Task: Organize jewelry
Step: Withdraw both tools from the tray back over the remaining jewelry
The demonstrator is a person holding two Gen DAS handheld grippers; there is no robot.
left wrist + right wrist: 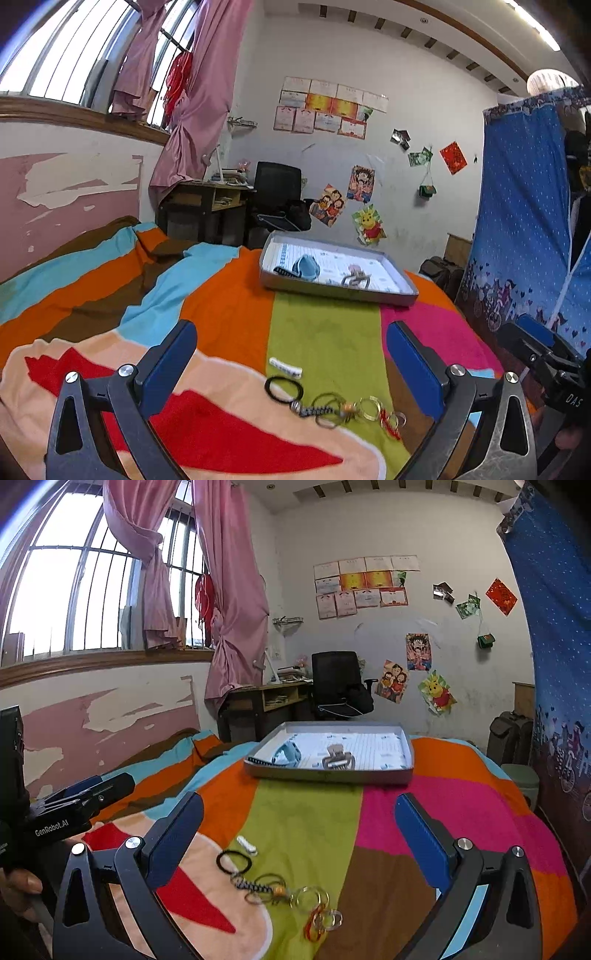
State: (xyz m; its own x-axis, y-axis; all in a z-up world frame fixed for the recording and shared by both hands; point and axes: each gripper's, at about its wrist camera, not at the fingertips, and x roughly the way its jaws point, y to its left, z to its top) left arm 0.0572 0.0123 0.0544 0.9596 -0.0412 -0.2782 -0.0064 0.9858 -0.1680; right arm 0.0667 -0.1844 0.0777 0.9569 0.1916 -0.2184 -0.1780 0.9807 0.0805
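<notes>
A small heap of jewelry lies on the striped bedspread point(229, 314), on its green stripe: a black hair tie point(283, 388), just past it a small white hair clip point(285, 367), and beside the tie a tangle of metal rings and a braided keychain point(332, 408) with a red band point(389, 421) at its far end. In the left wrist view this heap sits between the two fingers, nearer the right-hand one and close in front of them; in the right wrist view the same hair tie point(233, 862), clip point(247, 844) and ring tangle point(280, 888) also lie between the fingers, toward the left-hand one. The left gripper point(291, 365) has its blue-padded fingers point(168, 363) spread wide and holds nothing; the right gripper point(299, 843) likewise stands wide apart and empty, with its fingers point(421, 836) above the bedspread. Well ahead of both pairs of fingers, a shallow grey tray point(369, 293) rests on the bed, lined with printed paper, and in it lie a light blue claw clip point(306, 266), a dark comb-like piece point(284, 272) touching it, and a silver-grey hair clip point(356, 279). Beyond the tray stand a black office chair point(334, 681) and a wooden table point(266, 698) under pink curtains point(229, 590), with posters on the white wall.
</notes>
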